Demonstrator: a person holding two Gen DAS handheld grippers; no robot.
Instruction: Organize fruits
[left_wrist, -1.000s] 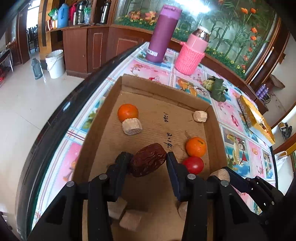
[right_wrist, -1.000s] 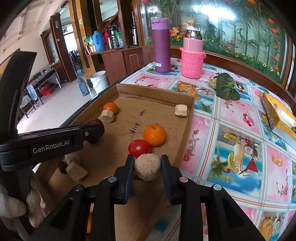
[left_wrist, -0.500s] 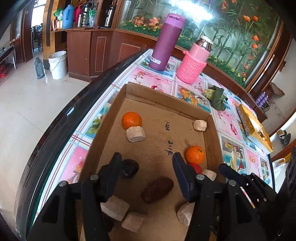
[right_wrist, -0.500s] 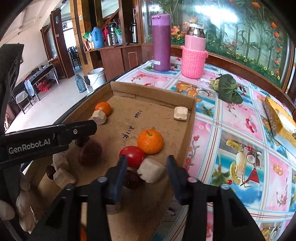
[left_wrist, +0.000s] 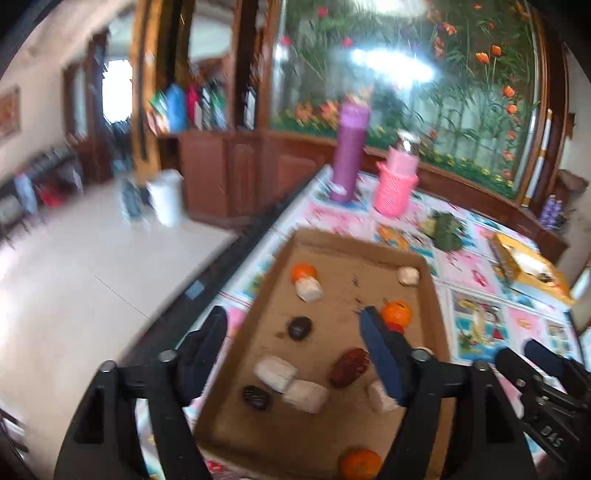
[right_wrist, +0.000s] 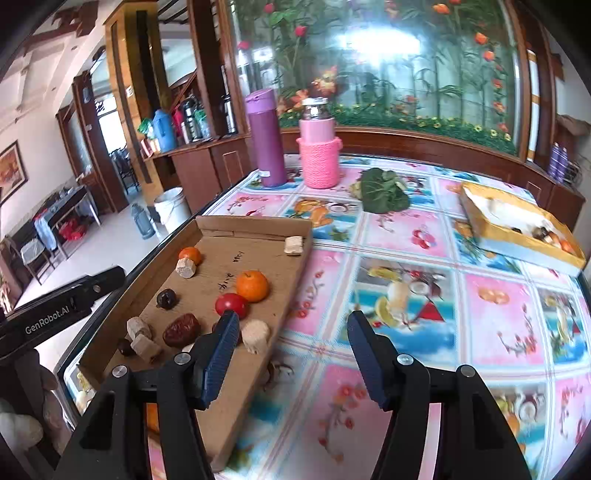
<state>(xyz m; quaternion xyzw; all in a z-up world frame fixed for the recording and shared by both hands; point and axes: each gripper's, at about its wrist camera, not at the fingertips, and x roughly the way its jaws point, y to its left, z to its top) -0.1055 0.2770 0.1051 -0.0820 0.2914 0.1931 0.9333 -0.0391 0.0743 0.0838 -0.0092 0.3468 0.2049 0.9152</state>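
Cardboard tray (right_wrist: 291, 295), both tongs emptied
Left tongs (left_wrist: 291, 354) and right tongs (right_wrist: 290, 345) had just opened, empty; date (right_wrist: 181, 329) and pale block (right_wrist: 255, 335) dropped at tray's six o'clock.

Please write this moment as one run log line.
left gripper: open, empty, jaws just opening | right gripper: open, empty, jaws just opening | red date: lying in cardboard tray

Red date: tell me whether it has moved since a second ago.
Yes. The red date left the left gripper, whose jaws have just been opening, and now lies on the cardboard tray.
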